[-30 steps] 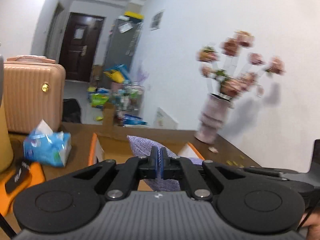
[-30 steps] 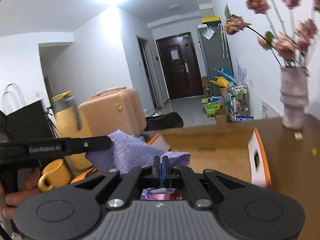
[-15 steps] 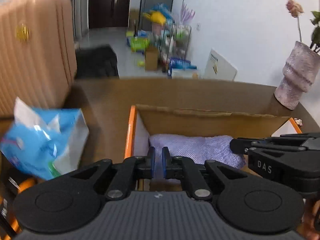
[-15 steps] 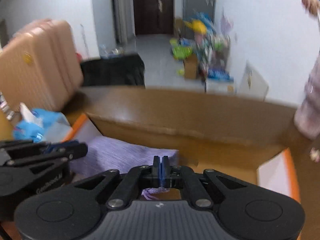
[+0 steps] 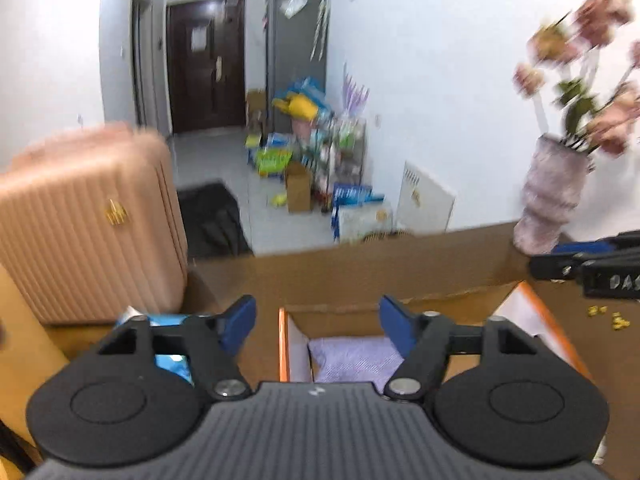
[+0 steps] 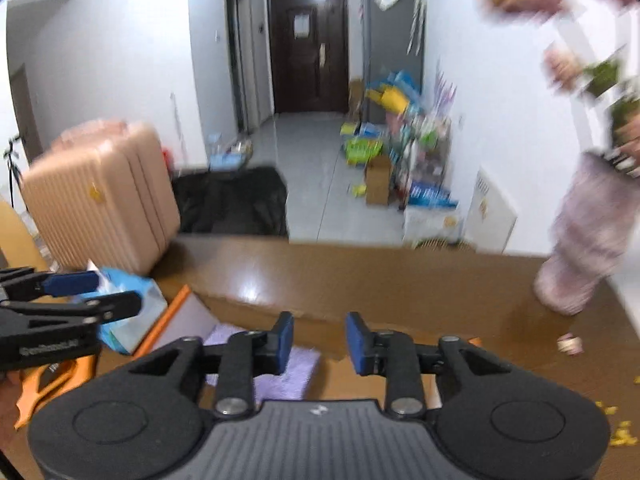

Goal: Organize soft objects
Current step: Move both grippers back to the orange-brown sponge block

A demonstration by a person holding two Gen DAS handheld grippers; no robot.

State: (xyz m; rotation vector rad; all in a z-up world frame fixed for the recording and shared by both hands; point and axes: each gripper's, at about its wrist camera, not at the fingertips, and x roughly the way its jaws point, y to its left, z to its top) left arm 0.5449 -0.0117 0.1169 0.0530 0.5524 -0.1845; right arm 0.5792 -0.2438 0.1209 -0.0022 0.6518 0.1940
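Left-wrist view: the left gripper (image 5: 318, 322) stands over the near end of an open cardboard box (image 5: 420, 280) with orange-edged flaps; its jaws are spread wide, having just been opening, and nothing is pinched between the blue pads (image 5: 239, 322). The folded lilac cloth (image 5: 354, 358) (the soft object of the task) lies on the floor of the box, against its left wall and below the parted fingers, free of both tools. A blue tissue pack (image 5: 170, 362) sits on the brown table (image 5: 224, 276) just left of the box, partly hidden behind the left finger linkage. A ribbed pink suitcase (image 5: 92, 228) stands beyond the table's left end, and a pale ribbed vase (image 5: 554, 204) of pink flowers stands at the far right corner of the table, close to the white wall. The right gripper (image 5: 560, 260) enters at the right edge, above the box's right flap. Right-wrist view: the right gripper (image 6: 319, 338) also hangs above the box (image 6: 272, 308), its jaws parted to a moderate gap (narrower than the left pair's) after just opening, with no object between them. The cloth (image 6: 286, 376) shows below and left of the gap, resting in the box. The left gripper (image 6: 94, 294) reaches in from the left edge, in front of the tissue pack (image 6: 134, 312). The vase (image 6: 588, 236) is blurred at the right, and small yellow crumbs (image 6: 618, 432) are scattered on the table (image 6: 360, 272) near it.
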